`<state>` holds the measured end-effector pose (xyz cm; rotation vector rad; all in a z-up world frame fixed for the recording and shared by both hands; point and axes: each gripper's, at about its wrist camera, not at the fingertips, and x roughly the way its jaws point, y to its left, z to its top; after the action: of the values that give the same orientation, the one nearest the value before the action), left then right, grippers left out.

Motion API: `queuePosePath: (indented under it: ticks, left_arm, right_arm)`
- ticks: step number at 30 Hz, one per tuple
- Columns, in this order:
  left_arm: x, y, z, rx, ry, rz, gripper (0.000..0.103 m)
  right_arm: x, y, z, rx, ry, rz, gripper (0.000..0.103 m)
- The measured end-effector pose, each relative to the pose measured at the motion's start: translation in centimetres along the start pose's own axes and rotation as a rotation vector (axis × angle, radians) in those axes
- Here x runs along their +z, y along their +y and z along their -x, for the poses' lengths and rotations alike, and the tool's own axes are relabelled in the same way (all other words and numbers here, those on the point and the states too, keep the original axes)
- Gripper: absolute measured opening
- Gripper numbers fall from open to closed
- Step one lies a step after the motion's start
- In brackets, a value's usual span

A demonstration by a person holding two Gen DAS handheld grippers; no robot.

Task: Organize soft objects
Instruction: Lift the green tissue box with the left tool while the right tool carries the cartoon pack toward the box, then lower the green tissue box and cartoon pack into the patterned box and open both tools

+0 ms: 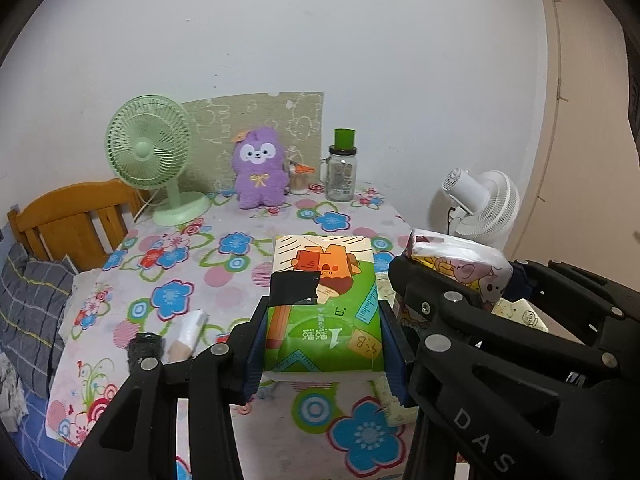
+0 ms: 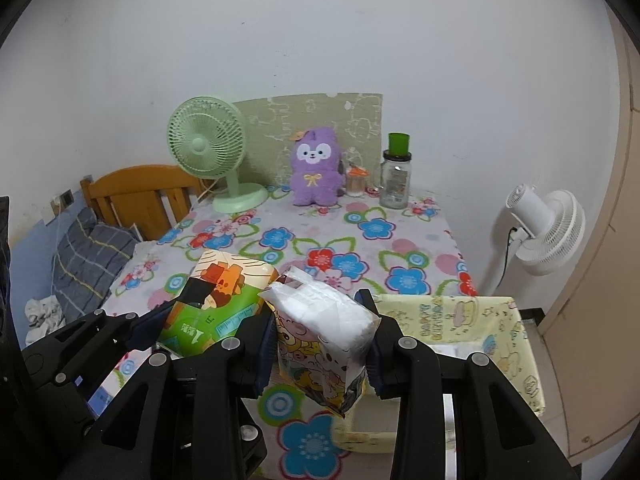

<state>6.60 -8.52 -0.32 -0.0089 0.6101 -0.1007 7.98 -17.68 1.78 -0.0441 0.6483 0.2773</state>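
Note:
My left gripper (image 1: 322, 344) is shut on a green tissue pack (image 1: 324, 304) with cartoon print, held above the flowered table; the pack also shows in the right wrist view (image 2: 216, 300). My right gripper (image 2: 320, 352) is shut on a white cartoon-print tissue pack (image 2: 324, 332), held beside the green pack; it also shows in the left wrist view (image 1: 460, 264). A purple plush toy (image 1: 260, 168) (image 2: 318, 166) sits upright at the back of the table. A pale yellow fabric bin (image 2: 460, 320) stands at the table's right front edge, just right of my right gripper.
A green desk fan (image 1: 150, 152) stands back left. A glass jar with green lid (image 1: 342, 168) and a small orange-topped jar (image 1: 298, 180) stand back right. A white fan (image 2: 548, 236) hangs right of the table. A small wrapped object (image 1: 188, 336) lies front left. Wooden bed frame (image 1: 68, 220) at left.

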Motion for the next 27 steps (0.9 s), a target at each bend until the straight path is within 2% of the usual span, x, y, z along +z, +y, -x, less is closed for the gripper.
queuePosePath:
  ticks: [14, 27]
  left_arm:
    - [0.7, -5.5, -3.0, -0.056, 0.026, -0.051, 0.051]
    - [0.7, -8.4, -7.1, -0.108, 0.079, -0.082, 0.051]
  right_arm:
    - [-0.4, -5.8, -0.6, -0.056, 0.013, -0.025, 0.040]
    - [-1.2, -9.7, -2.9, -0.099, 0.049, -0.065, 0.040]
